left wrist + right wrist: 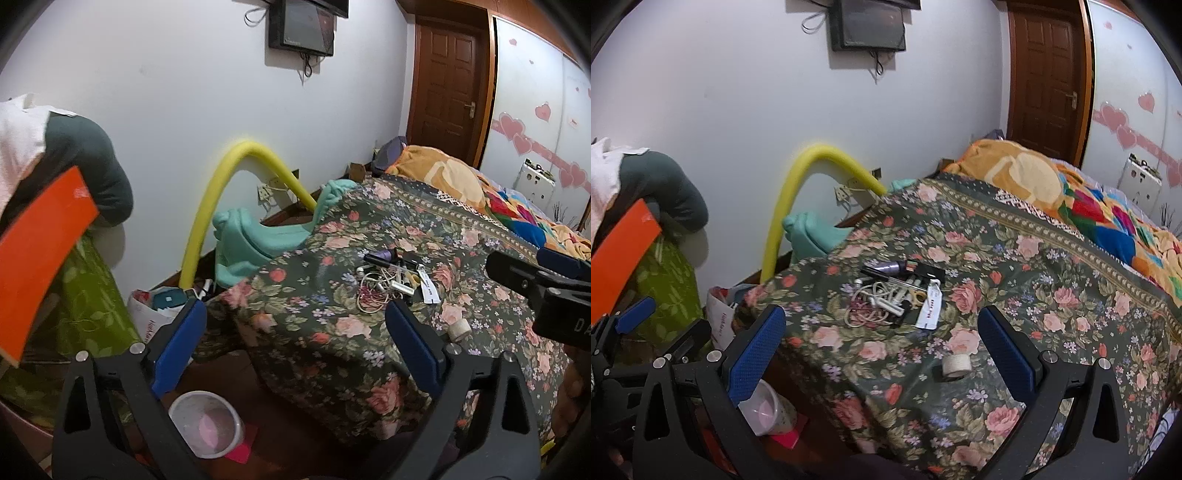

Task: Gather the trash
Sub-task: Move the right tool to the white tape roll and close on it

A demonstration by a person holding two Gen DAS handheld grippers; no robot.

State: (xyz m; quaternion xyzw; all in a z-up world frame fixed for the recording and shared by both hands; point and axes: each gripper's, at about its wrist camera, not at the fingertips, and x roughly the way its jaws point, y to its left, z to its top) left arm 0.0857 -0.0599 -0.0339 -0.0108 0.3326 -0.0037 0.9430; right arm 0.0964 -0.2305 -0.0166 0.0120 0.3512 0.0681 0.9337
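Blue-padded, both our left tongs and right tongs gaped empty; the clutter pile and tape roll lay uncollected on the bed.

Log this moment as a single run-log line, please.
phase: approach | left tool: open, empty | right tool: open, empty | clutter pile: on floral bedspread | bin: on floor

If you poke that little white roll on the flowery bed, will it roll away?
Probably not far. The little white roll looks round, so it could roll, but the soft flowery bedspread would likely slow it. It seems small and light, easy to pinch.
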